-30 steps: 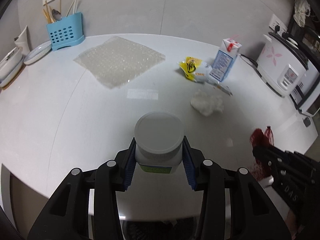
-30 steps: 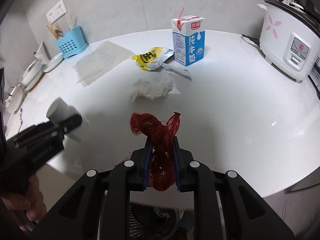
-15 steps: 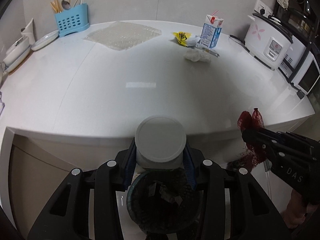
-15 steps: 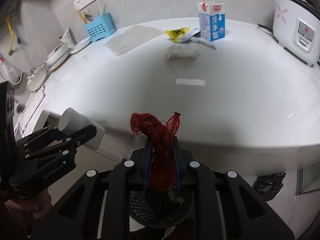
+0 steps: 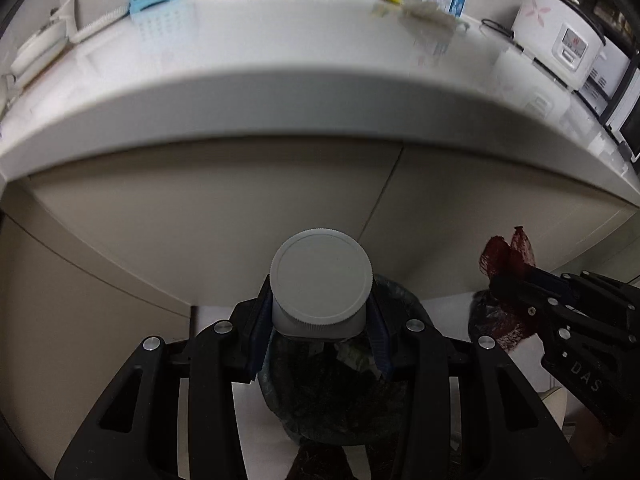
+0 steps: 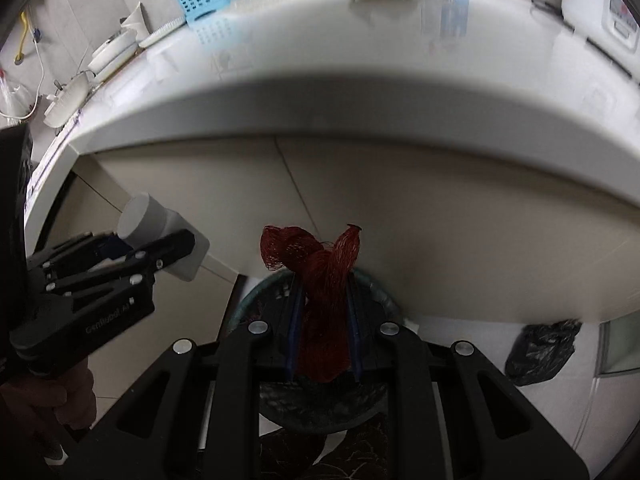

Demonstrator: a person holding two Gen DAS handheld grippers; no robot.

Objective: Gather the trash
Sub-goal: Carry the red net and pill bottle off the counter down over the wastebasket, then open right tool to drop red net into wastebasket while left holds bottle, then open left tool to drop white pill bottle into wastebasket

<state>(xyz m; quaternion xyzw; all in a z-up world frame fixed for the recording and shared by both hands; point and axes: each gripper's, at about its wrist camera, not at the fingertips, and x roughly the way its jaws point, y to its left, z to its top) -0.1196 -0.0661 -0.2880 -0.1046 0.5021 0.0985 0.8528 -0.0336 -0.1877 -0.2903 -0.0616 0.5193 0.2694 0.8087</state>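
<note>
— Two pieces of trash: how do they handle?

— My left gripper (image 5: 320, 334) clamps the white plastic jar (image 5: 320, 280) by its rigid sides below the lid; it looks light and smooth, maybe slippery. My right gripper (image 6: 323, 330) is clenched on the soft red mesh bag (image 6: 322, 300), bunched mid-length. Both hang over the trash bin (image 6: 246, 304), below the worktop (image 5: 280, 60).

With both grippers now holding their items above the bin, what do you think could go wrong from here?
1. The white bottle in the left gripper is wide and the trash bin opening modest; released off-centre, it might strike the rim and roll across the floor.
2. The red mesh net in the right gripper looks stringy and could snag on the blue pads instead of dropping.
</note>
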